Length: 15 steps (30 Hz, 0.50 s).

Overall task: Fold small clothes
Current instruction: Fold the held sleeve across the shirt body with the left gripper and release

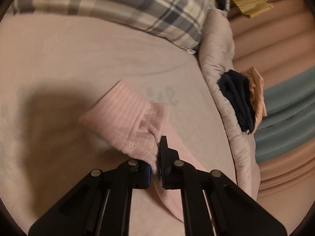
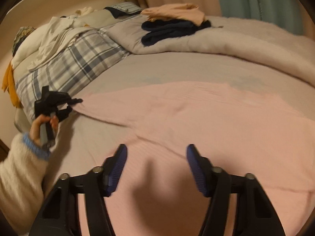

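Observation:
A pink ribbed garment (image 2: 196,114) lies spread on the bed sheet (image 1: 59,59). My left gripper (image 1: 156,147) is shut on the end of its sleeve (image 1: 122,106), and the cloth bunches over one finger. In the right wrist view that same left gripper (image 2: 73,105) sits at the sleeve's far left tip, held by a hand (image 2: 42,125) in a cream sleeve. My right gripper (image 2: 156,149) hovers over the body of the garment. Its blue pads (image 2: 118,167) stand apart, and a soft rise of pink cloth lies between them, untouched.
A plaid pillow (image 2: 74,64) lies along the left of the bed with white clothes (image 2: 55,33) on it. A rolled grey comforter (image 2: 236,39) at the back carries dark navy folded clothes (image 2: 169,29) and a peach garment (image 2: 177,11). Curtains hang behind.

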### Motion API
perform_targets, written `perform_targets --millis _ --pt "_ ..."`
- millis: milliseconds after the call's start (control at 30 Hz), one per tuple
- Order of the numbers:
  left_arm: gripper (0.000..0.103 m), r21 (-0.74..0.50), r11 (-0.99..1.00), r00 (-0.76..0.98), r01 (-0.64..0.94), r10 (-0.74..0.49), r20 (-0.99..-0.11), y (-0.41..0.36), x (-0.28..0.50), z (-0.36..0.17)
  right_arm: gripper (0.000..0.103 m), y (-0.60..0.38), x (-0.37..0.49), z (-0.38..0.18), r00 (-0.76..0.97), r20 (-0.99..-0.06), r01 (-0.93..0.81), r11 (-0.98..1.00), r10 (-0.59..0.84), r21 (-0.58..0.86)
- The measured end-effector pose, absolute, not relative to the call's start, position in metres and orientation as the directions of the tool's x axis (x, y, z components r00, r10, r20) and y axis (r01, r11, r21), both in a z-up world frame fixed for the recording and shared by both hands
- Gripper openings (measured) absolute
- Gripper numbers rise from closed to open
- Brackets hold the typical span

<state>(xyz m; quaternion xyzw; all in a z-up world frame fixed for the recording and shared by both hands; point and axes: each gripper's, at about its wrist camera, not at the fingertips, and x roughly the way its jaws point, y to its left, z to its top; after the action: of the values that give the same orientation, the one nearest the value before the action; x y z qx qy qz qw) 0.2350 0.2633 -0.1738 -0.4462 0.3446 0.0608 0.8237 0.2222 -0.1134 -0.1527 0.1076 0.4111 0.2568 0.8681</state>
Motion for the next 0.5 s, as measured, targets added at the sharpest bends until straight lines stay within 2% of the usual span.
perform_targets --millis 67,167,367,500 --pt "0.006 -0.680 0.636 0.766 -0.367 -0.209 -0.608 0.256 0.238 -0.160 0.032 -0.101 0.237 -0.162 0.505 -0.670 -0.346 0.839 0.544 0.421" --pt "0.006 -0.653 0.698 0.781 -0.293 -0.219 -0.585 0.242 0.240 -0.134 0.024 -0.084 0.259 -0.180 0.485 -0.706 -0.301 0.856 0.516 0.420" --pt "0.006 -0.600 0.792 0.797 -0.115 -0.287 -0.531 0.184 0.249 -0.080 0.024 -0.066 0.263 -0.186 0.452 -0.751 -0.313 0.874 0.480 0.371" --pt "0.006 -0.560 0.826 0.771 0.054 -0.391 -0.502 0.111 0.252 -0.049 0.024 -0.098 0.249 -0.173 0.468 -0.722 -0.260 0.861 0.509 0.438"
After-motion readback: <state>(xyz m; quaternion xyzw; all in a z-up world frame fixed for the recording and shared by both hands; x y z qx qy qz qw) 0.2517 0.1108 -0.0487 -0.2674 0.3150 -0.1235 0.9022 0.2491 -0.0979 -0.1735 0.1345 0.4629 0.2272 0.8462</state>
